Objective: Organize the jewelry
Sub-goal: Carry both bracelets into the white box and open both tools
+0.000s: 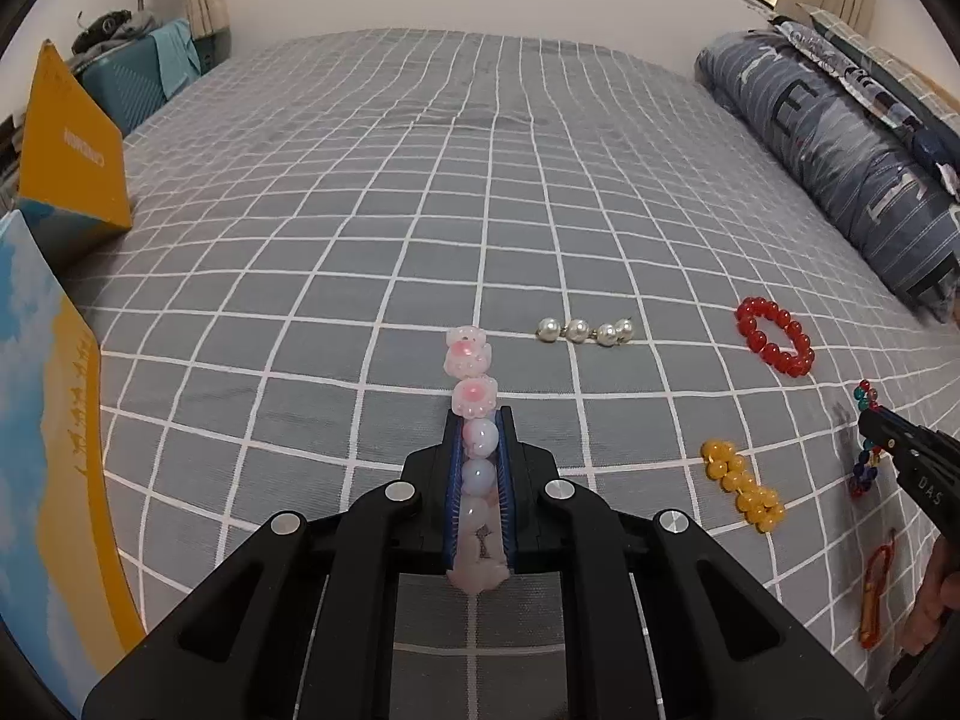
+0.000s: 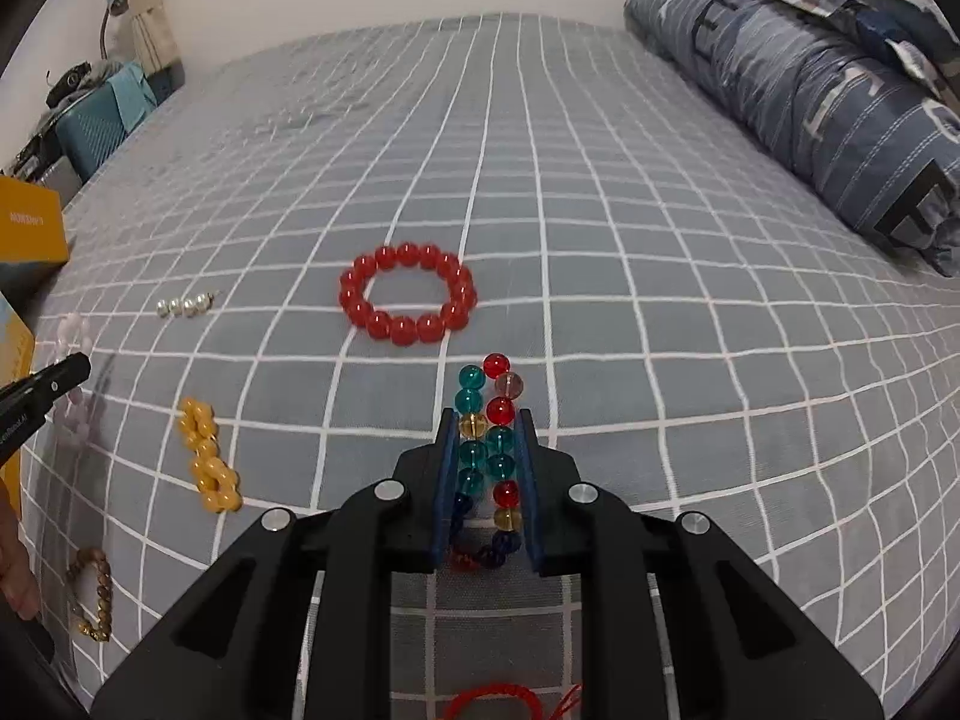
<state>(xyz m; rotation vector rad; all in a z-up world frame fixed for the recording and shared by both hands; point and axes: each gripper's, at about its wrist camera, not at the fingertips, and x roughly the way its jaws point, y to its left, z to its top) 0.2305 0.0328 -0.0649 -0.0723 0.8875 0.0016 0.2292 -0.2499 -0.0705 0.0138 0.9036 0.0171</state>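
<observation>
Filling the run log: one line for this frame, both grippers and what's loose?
left gripper: shut on pink bracelet | right gripper: shut on multicolour bracelet | loose on bed: red bracelet, yellow bracelet, pearls

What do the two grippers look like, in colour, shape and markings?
Both are matte black plastic. The left gripper and the right gripper each have two straight fingers lined with blue pads, which look ribbed on the left one. Round silver bolts sit on the angular black linkage arms. White lettering marks each gripper's side, as seen from the other camera. No cables show.
</observation>
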